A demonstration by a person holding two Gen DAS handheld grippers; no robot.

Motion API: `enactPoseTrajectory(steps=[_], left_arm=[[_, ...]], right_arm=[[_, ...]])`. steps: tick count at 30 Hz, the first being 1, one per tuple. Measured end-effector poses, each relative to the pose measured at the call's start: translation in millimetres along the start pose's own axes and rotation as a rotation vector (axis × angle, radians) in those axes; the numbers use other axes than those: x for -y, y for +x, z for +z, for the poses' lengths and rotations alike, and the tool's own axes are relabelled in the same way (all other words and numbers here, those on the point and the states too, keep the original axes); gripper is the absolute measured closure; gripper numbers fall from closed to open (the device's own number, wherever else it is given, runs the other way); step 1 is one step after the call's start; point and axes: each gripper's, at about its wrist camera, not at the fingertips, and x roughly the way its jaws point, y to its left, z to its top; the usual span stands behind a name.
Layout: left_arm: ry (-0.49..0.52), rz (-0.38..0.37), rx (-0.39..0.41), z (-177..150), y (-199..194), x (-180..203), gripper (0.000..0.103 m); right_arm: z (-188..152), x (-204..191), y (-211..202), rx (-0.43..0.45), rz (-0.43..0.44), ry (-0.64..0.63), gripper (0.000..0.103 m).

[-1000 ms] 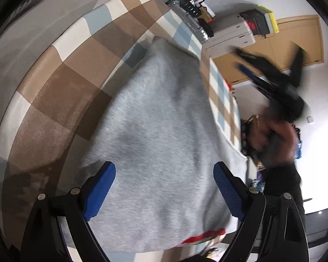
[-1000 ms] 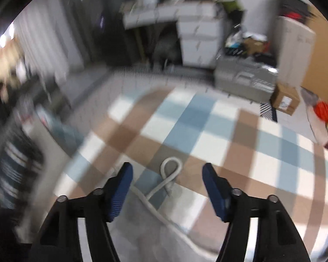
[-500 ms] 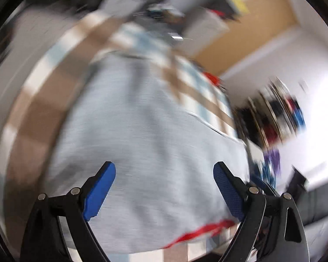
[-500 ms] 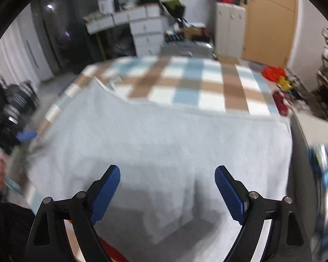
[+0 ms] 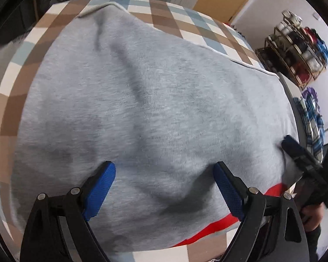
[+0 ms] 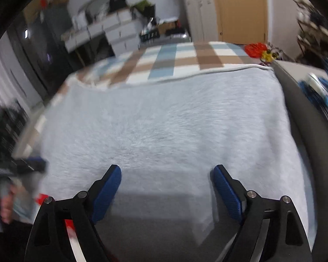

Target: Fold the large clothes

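The grey sweatshirt (image 5: 155, 100) looks soft and floppy; best pinched at its red-trimmed hem (image 5: 210, 229). Both grippers' jaws stand spread, empty.

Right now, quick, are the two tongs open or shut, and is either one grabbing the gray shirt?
Left tongs: open, holding nothing, above the gray shirt.
Right tongs: open, holding nothing; the jaws have just been opening, with nothing gripped between them.

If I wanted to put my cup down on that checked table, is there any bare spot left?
The grey garment covers most of the checked tablecloth. Bare cloth shows beyond its far hem, towards the drawers, and in a strip along its left edge. The near edge is crowded: left gripper and right gripper are both there.
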Motion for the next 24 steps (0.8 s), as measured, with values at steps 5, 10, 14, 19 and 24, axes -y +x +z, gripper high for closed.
enactPoseTrajectory(steps=[5,10,14,19,24], left_arm=[[0.020,-0.161,0.043,5.7,-14.6,10.9,0.015],[0.100,-0.033,0.022,7.4,8.6,31.9,0.015],[0.102,-0.043,0.033,7.2,9.8,27.7,0.012],[0.070,-0.077,0.040,4.5,1.7,22.2,0.013],[0.041,-0.187,0.069,3.5,-10.8,28.6,0.013]], right_arm=[[-2.8,46.5,-45.0,0.105,0.058,0.190,0.008],[-12.5,50.9,-18.3,-0.054,-0.105,0.113,0.008],[-19.9,53.9,-8.4,-0.113,-0.158,0.111,0.008],[-19.7,57.7,-32.3,-0.046,-0.128,0.169,0.010],[-42.0,83.6,-80.4,0.070,0.095,0.375,0.008]])
